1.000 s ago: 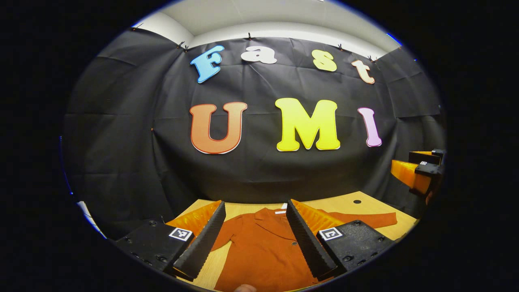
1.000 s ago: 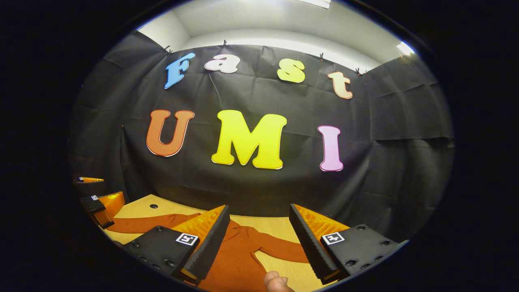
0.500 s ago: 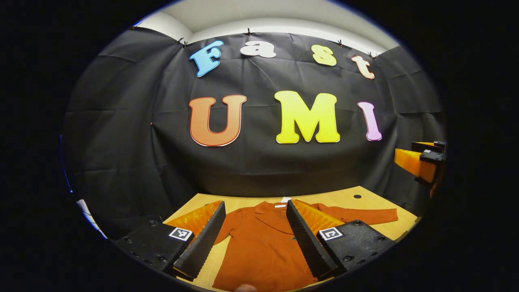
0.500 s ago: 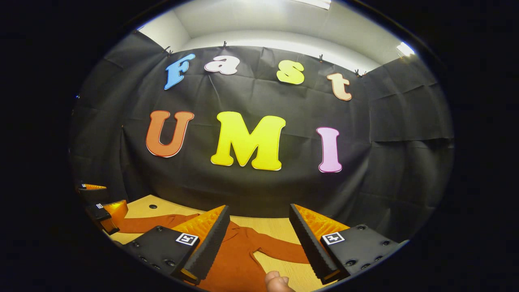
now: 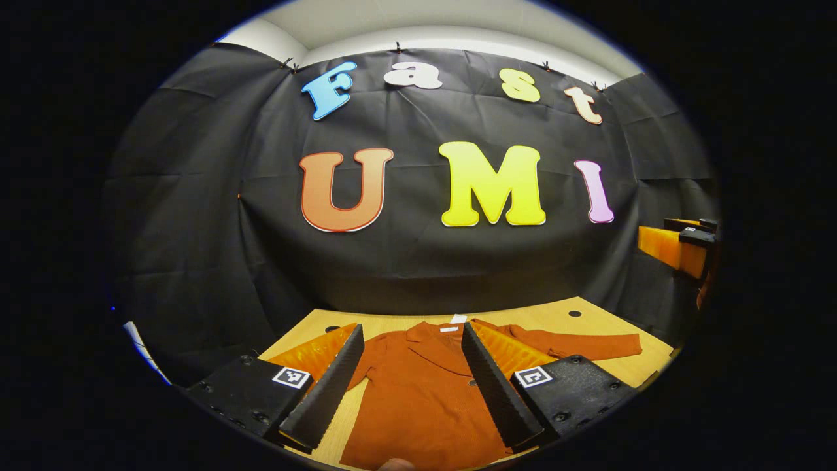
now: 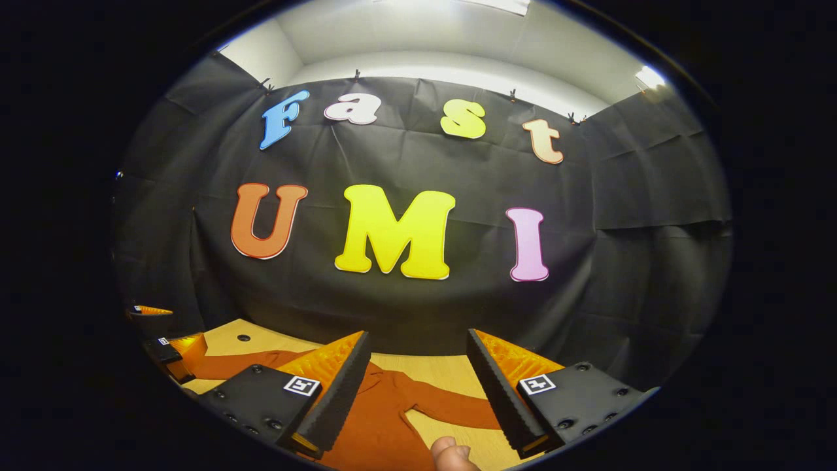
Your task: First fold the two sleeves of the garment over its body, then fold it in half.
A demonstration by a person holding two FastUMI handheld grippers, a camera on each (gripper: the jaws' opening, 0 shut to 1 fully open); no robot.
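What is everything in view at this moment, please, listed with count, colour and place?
garment: one, rust orange, flat on the table, sleeves spread out unfolded.
table: one, light wood, in front of the black booth wall.
booth wall: one, black cloth, behind the table.
left gripper: one, open, above the garment's body.
right gripper: one, open, above a spread sleeve.
fingertip: one, at the bottom edge of the right gripper view.

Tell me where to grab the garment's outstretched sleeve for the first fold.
Take the sleeve near its cuff, at its free far end. It lies flat and straight out across the table from the garment, so bring the open right claw down over the cuff from above, one finger on each edge.
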